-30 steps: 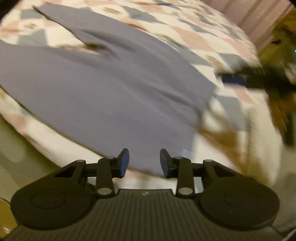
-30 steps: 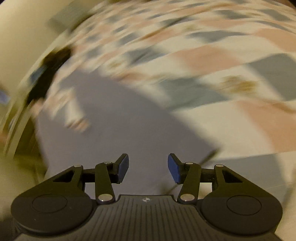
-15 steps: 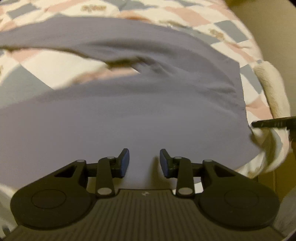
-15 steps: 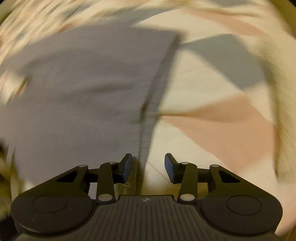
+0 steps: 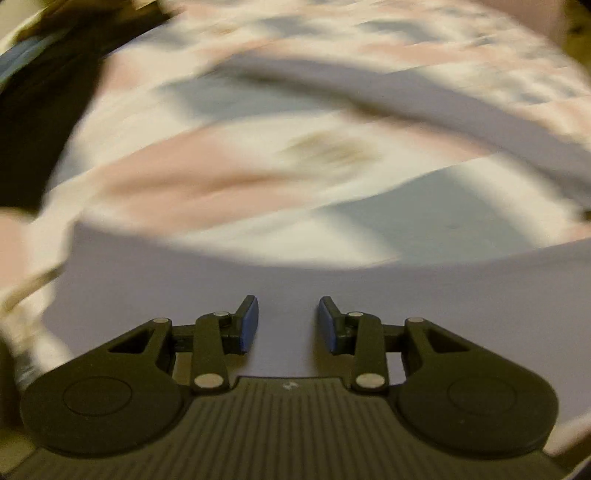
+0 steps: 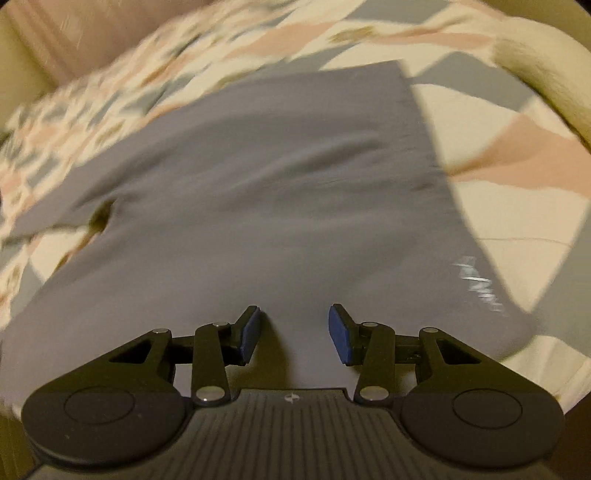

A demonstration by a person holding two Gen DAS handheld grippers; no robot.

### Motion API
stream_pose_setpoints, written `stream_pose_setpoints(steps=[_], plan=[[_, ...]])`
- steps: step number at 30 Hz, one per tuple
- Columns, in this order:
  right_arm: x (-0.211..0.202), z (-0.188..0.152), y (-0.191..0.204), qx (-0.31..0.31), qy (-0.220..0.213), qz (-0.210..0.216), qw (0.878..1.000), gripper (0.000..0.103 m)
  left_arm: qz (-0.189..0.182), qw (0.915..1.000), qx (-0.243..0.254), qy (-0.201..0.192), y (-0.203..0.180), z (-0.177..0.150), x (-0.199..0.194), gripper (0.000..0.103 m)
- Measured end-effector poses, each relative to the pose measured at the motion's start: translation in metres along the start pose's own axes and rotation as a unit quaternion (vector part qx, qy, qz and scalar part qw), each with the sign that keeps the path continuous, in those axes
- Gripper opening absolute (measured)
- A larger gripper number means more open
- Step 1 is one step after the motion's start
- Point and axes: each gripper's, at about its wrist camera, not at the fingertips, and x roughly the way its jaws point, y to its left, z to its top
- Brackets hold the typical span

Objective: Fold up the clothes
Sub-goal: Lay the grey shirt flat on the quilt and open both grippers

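A grey long-sleeved garment (image 6: 258,192) lies spread flat on a patterned bedspread (image 6: 517,206). In the right wrist view it fills the middle, with a small white logo (image 6: 480,282) near its right edge and a sleeve (image 6: 55,218) reaching left. My right gripper (image 6: 293,328) hovers open over the near edge of the cloth, nothing between its fingers. The left wrist view is blurred: the garment (image 5: 184,288) spans the foreground and a sleeve (image 5: 424,92) crosses the top. Above that near part my left gripper (image 5: 288,323) is open and empty.
The bedspread (image 5: 221,177) has pink, grey and cream diamond patches. A cream fleecy roll (image 6: 543,66) lies along the bed's right edge. A dark shape (image 5: 40,122) sits at the far left of the left wrist view. Pinkish curtain (image 6: 92,29) hangs behind the bed.
Both grippers have swung quickly over the garment. The right view now faces the whole body of the cloth; the left view has turned toward the bedspread and a sleeve. Both jaws stayed open.
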Motion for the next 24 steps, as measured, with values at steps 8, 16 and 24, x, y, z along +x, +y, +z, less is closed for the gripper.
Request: stream_pose_setpoints(steps=[8, 16, 24], plan=[[-0.045, -0.005, -0.007, -0.02, -0.118, -0.007, 0.993, 0.045, 0.031, 0.9937, -0.045, -0.097, 0.038, 0.006, -0.031, 0.031], [-0.022, -0.056, -0.006, -0.072, -0.127, -0.02, 0.989, 0.049, 0.023, 0.9912, 0.024, -0.128, -0.011, -0.02, -0.013, 0.043], [-0.078, -0.09, -0.027, 0.016, -0.2, -0.022, 0.979, 0.054, -0.01, 0.9915, -0.03, -0.126, -0.004, -0.051, -0.051, 0.043]])
